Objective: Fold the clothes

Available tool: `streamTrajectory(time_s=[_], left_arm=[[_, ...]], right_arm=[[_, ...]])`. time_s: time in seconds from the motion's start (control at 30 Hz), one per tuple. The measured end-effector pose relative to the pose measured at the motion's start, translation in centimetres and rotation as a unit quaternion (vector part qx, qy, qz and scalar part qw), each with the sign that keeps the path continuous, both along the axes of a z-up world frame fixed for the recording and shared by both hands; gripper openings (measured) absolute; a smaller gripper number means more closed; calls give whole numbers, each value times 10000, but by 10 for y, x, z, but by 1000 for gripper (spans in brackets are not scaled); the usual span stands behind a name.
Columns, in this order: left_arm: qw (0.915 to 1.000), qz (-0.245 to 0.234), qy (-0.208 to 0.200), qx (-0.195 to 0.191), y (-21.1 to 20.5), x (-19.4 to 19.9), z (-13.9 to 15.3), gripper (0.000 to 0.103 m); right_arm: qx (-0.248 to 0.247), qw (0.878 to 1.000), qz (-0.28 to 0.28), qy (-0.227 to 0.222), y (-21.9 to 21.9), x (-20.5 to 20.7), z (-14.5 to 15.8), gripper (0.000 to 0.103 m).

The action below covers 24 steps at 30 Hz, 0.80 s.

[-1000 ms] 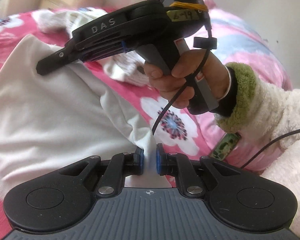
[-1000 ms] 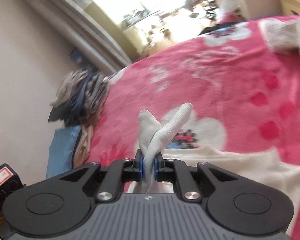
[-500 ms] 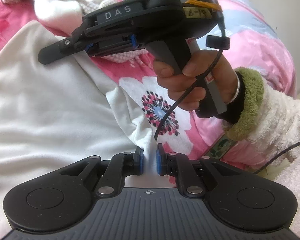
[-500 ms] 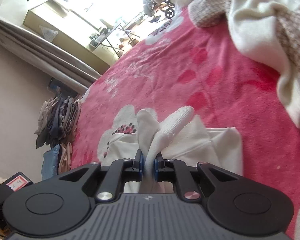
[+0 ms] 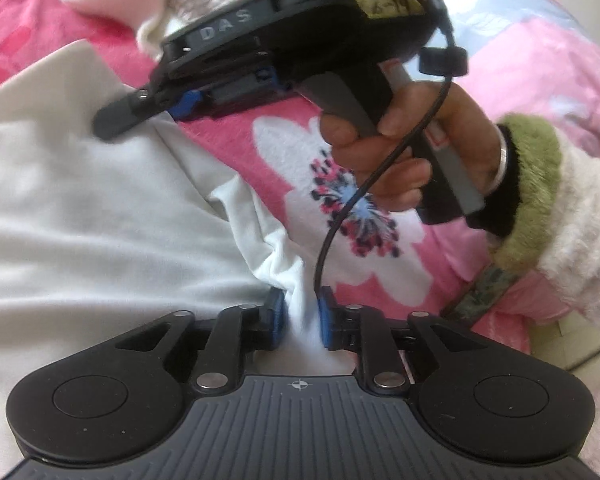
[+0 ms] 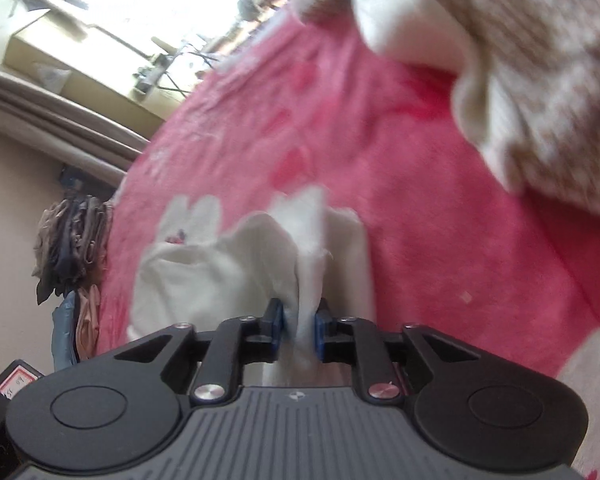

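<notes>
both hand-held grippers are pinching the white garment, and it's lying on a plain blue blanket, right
Not quite. Both the left hand-held gripper and right hand-held gripper are shut on the white garment, but the blanket is pink with white flowers, as both wrist views show.

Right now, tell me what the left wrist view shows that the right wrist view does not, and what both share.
Only the left wrist view shows the person's hand holding the right gripper from outside, plus the fuzzy green cuff.

Only the right wrist view shows the bright window, the pile of dark clothes by the wall and the beige knit garment.

Both show the pink floral blanket and the white garment, pinched by the left gripper too.
</notes>
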<state>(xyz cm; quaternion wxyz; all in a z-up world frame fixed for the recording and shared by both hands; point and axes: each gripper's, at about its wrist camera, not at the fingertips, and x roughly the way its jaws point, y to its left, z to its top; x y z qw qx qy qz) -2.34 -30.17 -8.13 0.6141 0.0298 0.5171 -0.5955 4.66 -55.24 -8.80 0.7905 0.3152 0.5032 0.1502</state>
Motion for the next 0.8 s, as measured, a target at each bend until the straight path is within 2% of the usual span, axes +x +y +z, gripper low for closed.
streamTrajectory(time_s=[0.03, 0.2, 0.23, 0.37, 0.47, 0.57, 0.67, 0.8], left_arm=[[10000, 31, 12, -26, 1, -1, 2, 33], [9984, 119, -145, -533, 16, -2, 32, 54], [9978, 144, -177, -617, 20, -1, 39, 54], [9967, 179, -290, -735, 49, 1, 61, 55], [9964, 25, -629, -564, 79, -10, 73, 55], [9929, -212, -1151, -222, 102, -31, 74, 55], [9847, -357, -1697, 160, 123, -60, 67, 55], [9712, -378, -2286, 558, 138, -90, 53, 55]], right_arm=[[80, 9999, -68, 38, -5, -3, -2, 28], [246, 9984, -511, 15, -25, -22, 3, 47], [232, 9978, -614, 3, -29, -28, 7, 51], [211, 9943, -1048, -65, -42, -64, 25, 52], [109, 9903, -1379, -132, -42, -99, 39, 52], [90, 9855, -1694, -44, -34, -134, 46, 52], [-20, 9843, -1758, 133, -19, -156, 48, 53], [-407, 9853, -1649, 204, 7, -168, 57, 54]])
